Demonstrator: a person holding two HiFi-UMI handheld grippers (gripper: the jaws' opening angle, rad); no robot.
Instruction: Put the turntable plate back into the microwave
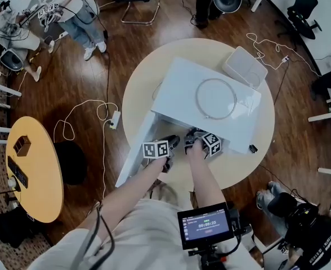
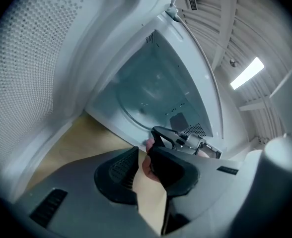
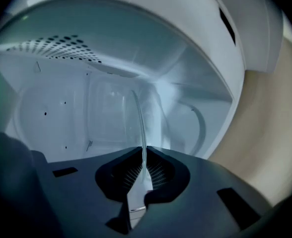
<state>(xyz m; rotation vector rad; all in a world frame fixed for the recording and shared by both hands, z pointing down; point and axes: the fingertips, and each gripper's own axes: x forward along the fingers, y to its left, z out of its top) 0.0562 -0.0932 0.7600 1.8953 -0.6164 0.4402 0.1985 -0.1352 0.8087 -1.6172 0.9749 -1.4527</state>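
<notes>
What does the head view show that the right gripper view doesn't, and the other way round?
Only the head view: a ring on top of the microwave, a white box, the open door. Only the right gripper view: the right gripper, jaws shut on the edge of the glass plate, cavity behind. Both: the microwave and the table.

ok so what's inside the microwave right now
The clear turntable plate, seen edge-on and clamped at its rim by the right tool, reaches into the cavity. The tool's body covers the near part of the cavity, so anything lying there can't be seen.
</notes>
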